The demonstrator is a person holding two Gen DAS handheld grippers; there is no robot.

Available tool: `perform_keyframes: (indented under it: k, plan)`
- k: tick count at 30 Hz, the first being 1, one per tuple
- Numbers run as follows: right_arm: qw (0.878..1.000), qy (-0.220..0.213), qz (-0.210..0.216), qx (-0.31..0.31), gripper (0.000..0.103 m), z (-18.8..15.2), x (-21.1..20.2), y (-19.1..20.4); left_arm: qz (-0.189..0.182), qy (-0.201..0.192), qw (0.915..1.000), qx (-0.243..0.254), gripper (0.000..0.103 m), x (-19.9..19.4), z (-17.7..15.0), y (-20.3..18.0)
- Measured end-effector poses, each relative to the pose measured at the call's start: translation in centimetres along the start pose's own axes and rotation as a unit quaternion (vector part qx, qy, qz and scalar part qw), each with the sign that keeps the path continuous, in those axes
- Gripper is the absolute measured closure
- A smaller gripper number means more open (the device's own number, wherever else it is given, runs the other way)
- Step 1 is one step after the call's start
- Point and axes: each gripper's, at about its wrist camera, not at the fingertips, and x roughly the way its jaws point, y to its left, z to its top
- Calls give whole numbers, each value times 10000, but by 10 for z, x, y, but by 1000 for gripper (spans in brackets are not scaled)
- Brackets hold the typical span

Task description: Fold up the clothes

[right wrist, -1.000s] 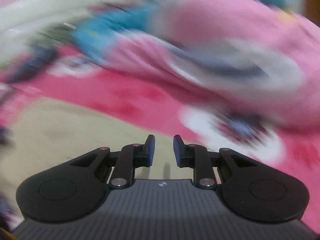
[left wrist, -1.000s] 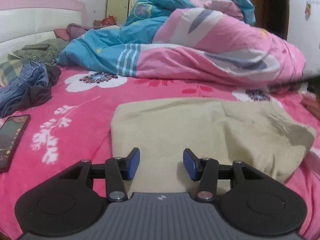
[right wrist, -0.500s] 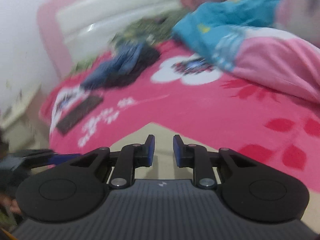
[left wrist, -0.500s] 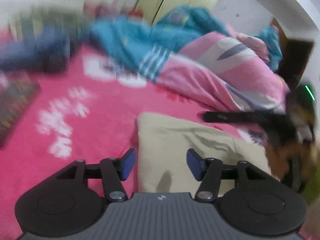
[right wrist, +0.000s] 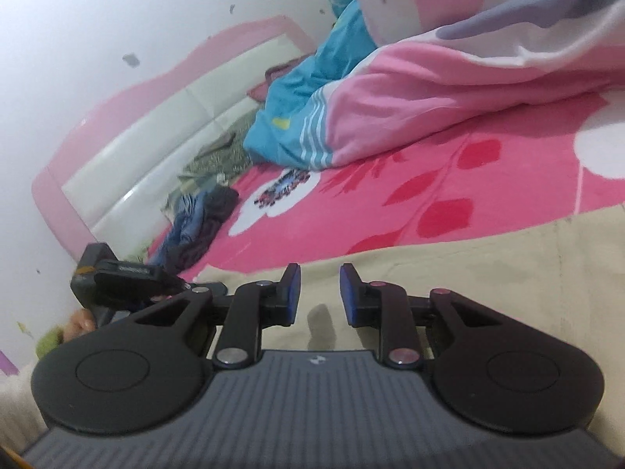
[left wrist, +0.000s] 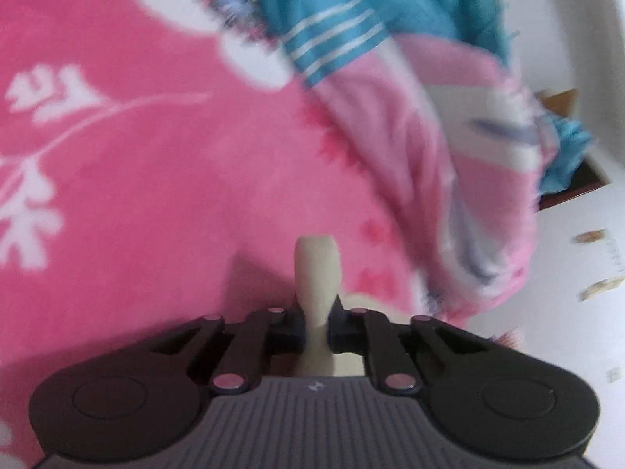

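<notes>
While the left gripper pinches a bunched edge of the cream garment, ready to carry a fold, the right gripper hovers with fingers apart above the cloth, which lies flat on the pink floral bedspread, quilt beyond.

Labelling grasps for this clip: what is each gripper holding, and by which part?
The left gripper pinches a bunched fold of the beige garment, apparently at its edge. The right gripper is open over it, holding nothing.

no readable text or labels, small emblem on each gripper body perhaps a logo
</notes>
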Motion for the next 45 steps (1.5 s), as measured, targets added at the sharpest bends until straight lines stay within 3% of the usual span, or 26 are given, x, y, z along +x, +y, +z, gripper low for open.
perform_keyframes:
  k: [2,3,5,7,11,14,17,21,24,26,29,32,35,38,39,41,45]
  plan:
    - [9999,-94,106,31,81,-2,-3,-2,-415,-523,9962,554,93,-11,-9,-11]
    - [9998,-116,145,48,81,-2,-4,-3,-411,-628,9949,681,93,-11,-11,-11]
    - [9997,-108,189,143,80,-3,-3,-7,26,-519,9967,630,93,0,-12,0]
    - [9994,-54,141,315,80,-3,-1,-13,299,-235,9991,173,92,13,-10,24]
    - [9996,-27,50,288,79,-1,-1,-10,366,-269,9990,-37,87,10,-9,24]
    - [9996,64,-108,-266,79,5,-1,13,558,-608,9965,-149,81,-9,-10,22]
    - [9930,237,-288,-1118,79,7,6,46,989,-1033,9897,105,77,-28,-14,10]
    - [9784,1079,-945,-1491,81,1,44,49,1252,-1250,9820,658,77,-47,-35,-19]
    - [9780,1158,-1087,-1352,80,4,44,47,1518,-1197,9710,1404,72,-62,-63,-52]
    - [9763,867,-1150,-1618,80,10,21,65,1611,-1114,9622,1894,65,-74,-89,-73]
    - [9759,728,-863,-1867,80,10,-16,88,1606,-713,9550,2389,64,-80,-131,-91]
    - [9636,1003,-1012,-2261,79,-9,-27,98,1815,-392,9427,2772,64,-75,-167,-95]
    - [9453,1648,-1557,-2345,79,-36,-6,80,2182,-412,9267,3033,65,-71,-184,-96]
    - [9501,1444,-1638,-2227,78,-36,-17,90,2357,-660,9170,3148,63,-89,-187,-107]
    - [9548,1242,-1534,-2222,76,-34,-30,99,2352,-799,9143,3198,58,-100,-190,-110]
    - [9605,926,-1450,-2187,47,-32,-53,111,2438,-984,9097,3215,48,-116,-197,-114]
    - [9688,571,-1402,-1962,32,-37,-97,124,2611,-1129,9088,3051,41,-140,-218,-114]
